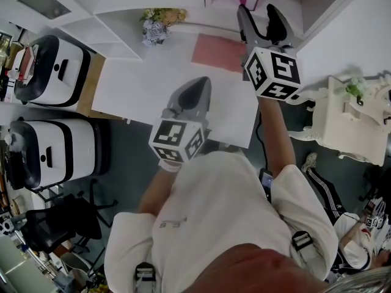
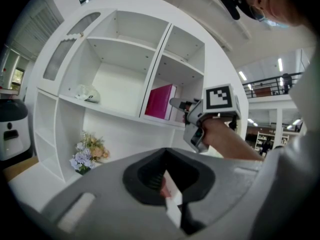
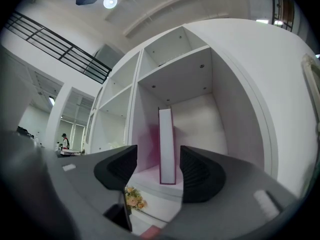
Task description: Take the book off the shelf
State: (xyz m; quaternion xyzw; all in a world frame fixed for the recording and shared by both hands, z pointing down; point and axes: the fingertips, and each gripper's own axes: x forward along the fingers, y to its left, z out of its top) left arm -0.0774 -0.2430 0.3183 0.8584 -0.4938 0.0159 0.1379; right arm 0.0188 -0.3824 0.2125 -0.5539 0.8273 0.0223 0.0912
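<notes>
The approach seems in hand: the right gripper [image 3: 157, 166] is held wide open and empty, the book [image 3: 166, 144] upright on the shelf [image 3: 235, 109] straight ahead, beyond its jaws. It should be advanced around the book, then closed. The left gripper [image 2: 167, 184] is kept closed.

Grey floor [image 1: 131, 157], white table [image 1: 140, 84], ceiling lamp [image 3: 110, 2]

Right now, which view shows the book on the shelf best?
The right gripper view: the book stands upright, edge-on and centred, framed by the open right gripper. The left gripper view shows its magenta cover from the side, smaller. The head view catches only a magenta sliver at the top.
</notes>
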